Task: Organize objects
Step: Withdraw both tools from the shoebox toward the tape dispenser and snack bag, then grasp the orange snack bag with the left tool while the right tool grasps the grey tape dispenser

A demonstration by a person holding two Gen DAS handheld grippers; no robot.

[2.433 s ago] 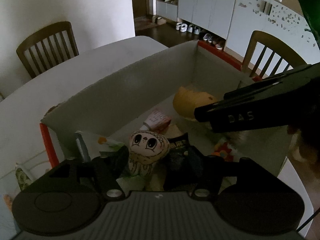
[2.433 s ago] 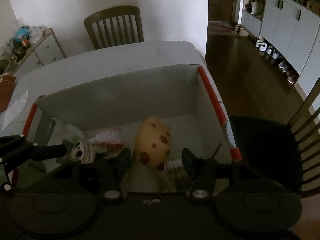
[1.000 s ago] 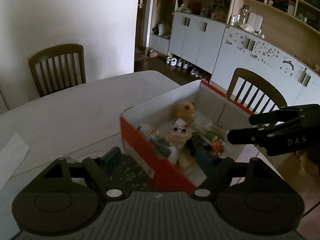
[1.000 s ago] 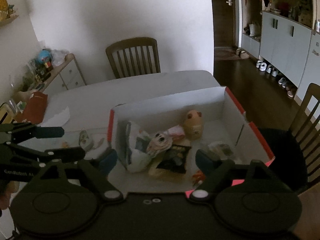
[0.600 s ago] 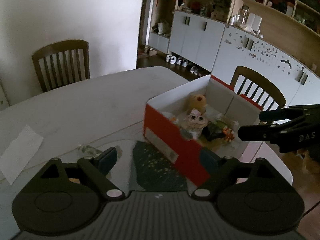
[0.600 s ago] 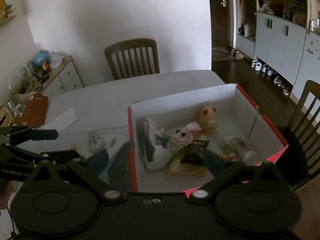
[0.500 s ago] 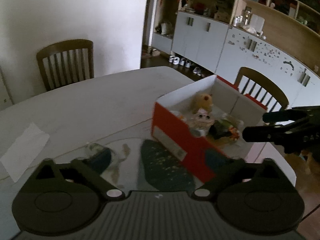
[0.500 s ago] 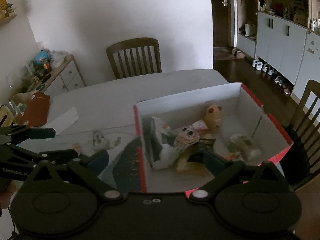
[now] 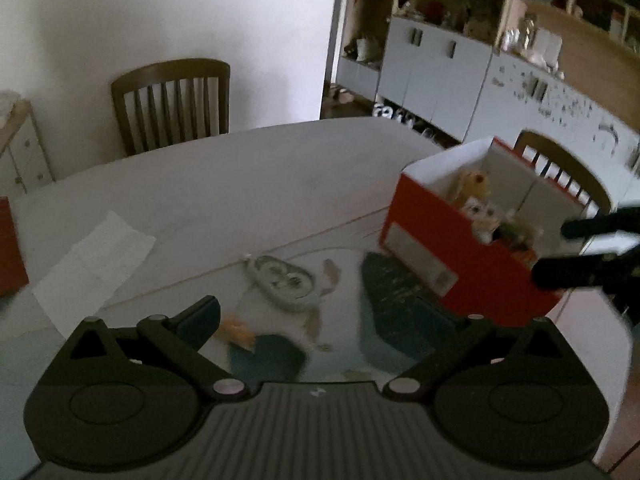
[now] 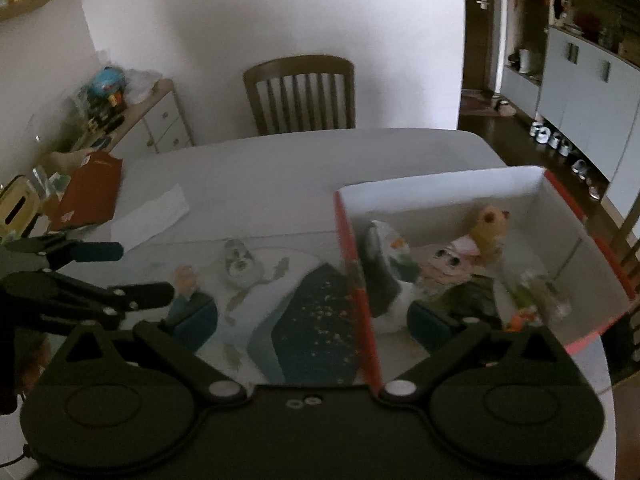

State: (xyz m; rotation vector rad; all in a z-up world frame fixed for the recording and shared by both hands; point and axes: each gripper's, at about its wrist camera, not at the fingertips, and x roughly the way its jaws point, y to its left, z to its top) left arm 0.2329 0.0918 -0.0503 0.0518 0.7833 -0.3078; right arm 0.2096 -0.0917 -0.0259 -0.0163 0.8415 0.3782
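Though dim, red box point(image 10: 354, 280) of jumbled toys point(image 10: 452, 260)

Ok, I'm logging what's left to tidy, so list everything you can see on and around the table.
box: 1, red outside, white inside, on the table's right side
yellow plush toy: 1, in the box by its far wall
big-eyed pale toy: 1, in the box, middle
other box contents: several, blurred, cannot tell
grey oval big-eyed item: 1, on the printed mat, outside the box
printed mat: 1, pale and dark teal, left of the box
white paper: 1, on the table's left
table: 1, white
wooden chairs: 2, brown, one at the far side, one behind the box
left gripper: black, open, empty
right gripper: black, open, empty
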